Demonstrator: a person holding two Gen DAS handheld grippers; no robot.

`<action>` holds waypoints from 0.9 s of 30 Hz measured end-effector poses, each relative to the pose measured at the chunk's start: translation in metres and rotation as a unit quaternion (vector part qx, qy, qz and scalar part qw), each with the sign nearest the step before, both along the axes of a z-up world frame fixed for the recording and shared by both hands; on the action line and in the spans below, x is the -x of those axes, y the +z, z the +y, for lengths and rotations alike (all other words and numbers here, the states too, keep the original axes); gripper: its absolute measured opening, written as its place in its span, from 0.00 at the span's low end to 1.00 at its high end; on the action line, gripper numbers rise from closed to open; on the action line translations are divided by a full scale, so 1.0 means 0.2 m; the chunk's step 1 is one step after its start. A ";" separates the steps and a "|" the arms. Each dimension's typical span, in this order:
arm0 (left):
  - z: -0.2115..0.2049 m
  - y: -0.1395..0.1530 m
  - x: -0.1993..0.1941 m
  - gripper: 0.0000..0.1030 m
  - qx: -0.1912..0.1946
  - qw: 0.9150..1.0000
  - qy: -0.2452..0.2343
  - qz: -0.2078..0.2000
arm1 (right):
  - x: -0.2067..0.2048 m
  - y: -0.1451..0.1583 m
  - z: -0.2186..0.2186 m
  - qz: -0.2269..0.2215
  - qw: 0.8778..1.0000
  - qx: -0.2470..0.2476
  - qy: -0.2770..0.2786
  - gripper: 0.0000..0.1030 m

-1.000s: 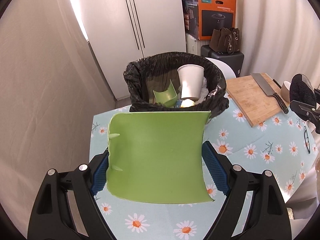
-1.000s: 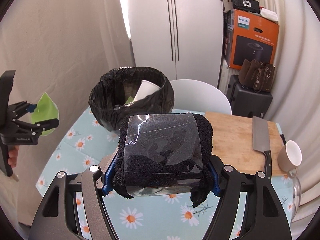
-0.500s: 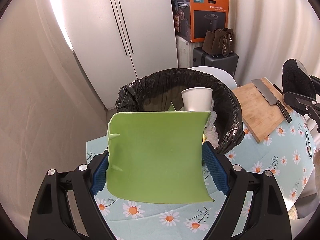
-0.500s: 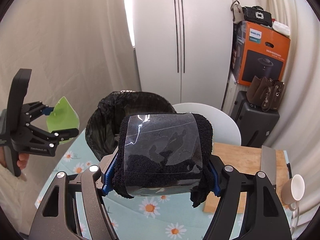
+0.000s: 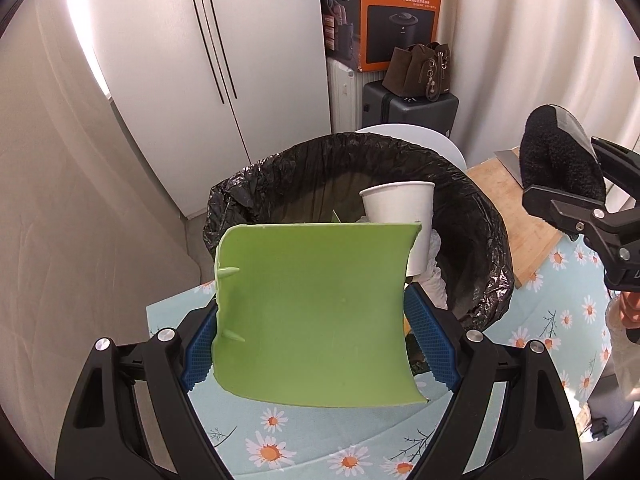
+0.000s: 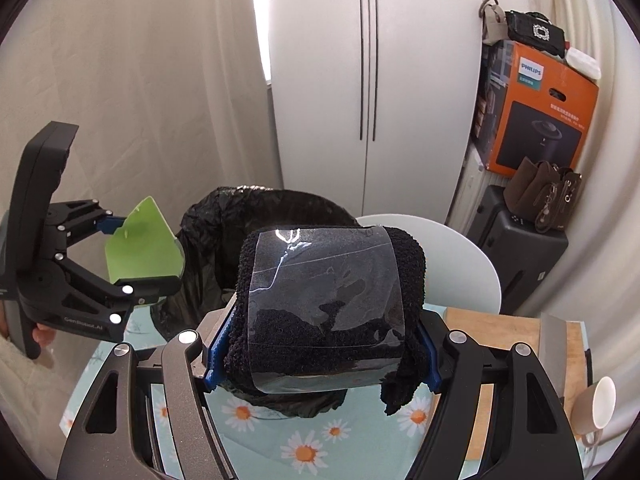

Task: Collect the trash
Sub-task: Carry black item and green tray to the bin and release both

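My left gripper (image 5: 316, 320) is shut on a curved green plastic piece (image 5: 312, 312), held over the near rim of the black-lined trash bin (image 5: 480, 216). Inside the bin I see a white paper cup (image 5: 400, 216) and white crumpled paper. In the right wrist view my right gripper (image 6: 324, 344) is shut on a black fuzzy cloth bundle wrapped in clear tape (image 6: 328, 304), just in front of the bin (image 6: 208, 224). That bundle (image 5: 560, 160) hangs right of the bin in the left wrist view. The left gripper (image 6: 132, 264) with the green piece (image 6: 140, 248) shows at the left.
The table carries a blue daisy-print cloth (image 5: 360, 452). A wooden cutting board (image 6: 500, 332) with a cleaver (image 6: 554, 344) lies at the right, a white mug (image 6: 596, 404) beyond it. A white chair (image 6: 460, 264), a dark suitcase (image 6: 516, 240) and an orange box (image 6: 540, 120) stand behind.
Both grippers have moved toward the bin with their loads. The bin looks larger and nearer in the left wrist view, and the cloth bundle now hides most of it in the right wrist view.
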State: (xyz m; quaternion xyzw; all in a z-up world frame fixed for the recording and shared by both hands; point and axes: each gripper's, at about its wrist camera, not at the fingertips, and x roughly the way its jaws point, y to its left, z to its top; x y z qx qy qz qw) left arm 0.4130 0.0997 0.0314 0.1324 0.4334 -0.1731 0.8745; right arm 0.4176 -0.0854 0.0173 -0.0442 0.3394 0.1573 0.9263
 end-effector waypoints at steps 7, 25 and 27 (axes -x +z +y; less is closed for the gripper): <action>-0.02 -0.07 -0.12 0.81 -0.010 1.000 -0.025 0.010 | -0.15 -0.06 0.09 0.010 0.999 0.033 0.005 0.65; -0.09 -0.28 -0.33 0.81 -0.043 0.995 -0.079 0.044 | -0.41 -0.27 0.19 0.049 0.997 0.048 0.043 0.65; -0.09 -0.30 -0.33 0.81 -0.048 0.994 -0.091 0.048 | -0.43 -0.29 0.19 0.055 0.996 0.051 0.045 0.65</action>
